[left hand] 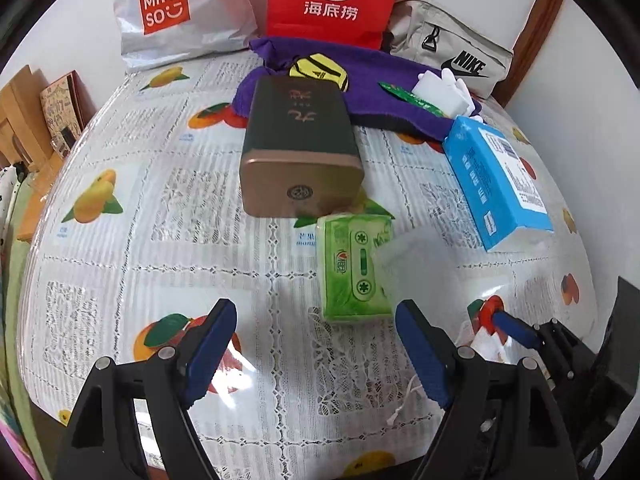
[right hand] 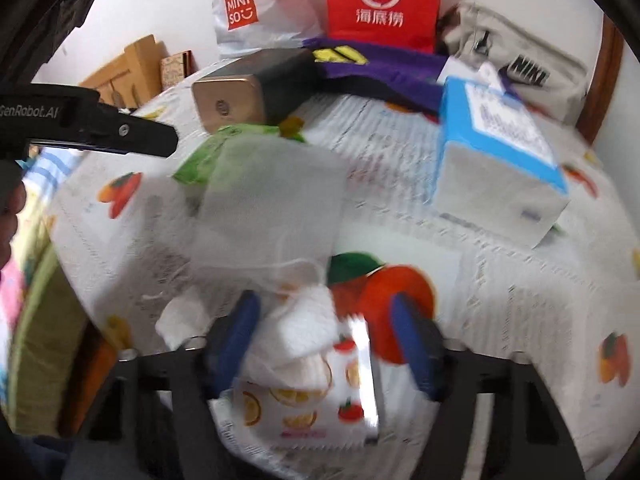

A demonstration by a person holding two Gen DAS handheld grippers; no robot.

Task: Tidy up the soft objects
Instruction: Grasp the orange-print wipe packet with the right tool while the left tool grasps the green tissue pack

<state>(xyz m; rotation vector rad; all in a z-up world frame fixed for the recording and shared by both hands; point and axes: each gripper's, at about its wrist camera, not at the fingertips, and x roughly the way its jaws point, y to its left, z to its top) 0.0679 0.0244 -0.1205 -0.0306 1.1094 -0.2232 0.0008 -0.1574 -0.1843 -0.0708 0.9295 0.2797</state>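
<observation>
White tissue pack (right hand: 304, 384) with fruit print sits between my right gripper (right hand: 324, 344) jaws, which aren't clearly pinching it yet. My left gripper (left hand: 316, 348) hangs released above the bench (left hand: 120, 280). Green tissue pack (left hand: 352, 268) and blue tissue box (left hand: 496, 180) lie scattered, so I judge sorting barely begun.

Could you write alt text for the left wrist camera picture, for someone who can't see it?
The left tool hangs open and empty over a fruit-print tablecloth, just short of a green tissue pack. Behind that lie a dark tin with a bronze end and a blue tissue box. A purple cloth and shopping bags sit at the back.
</observation>
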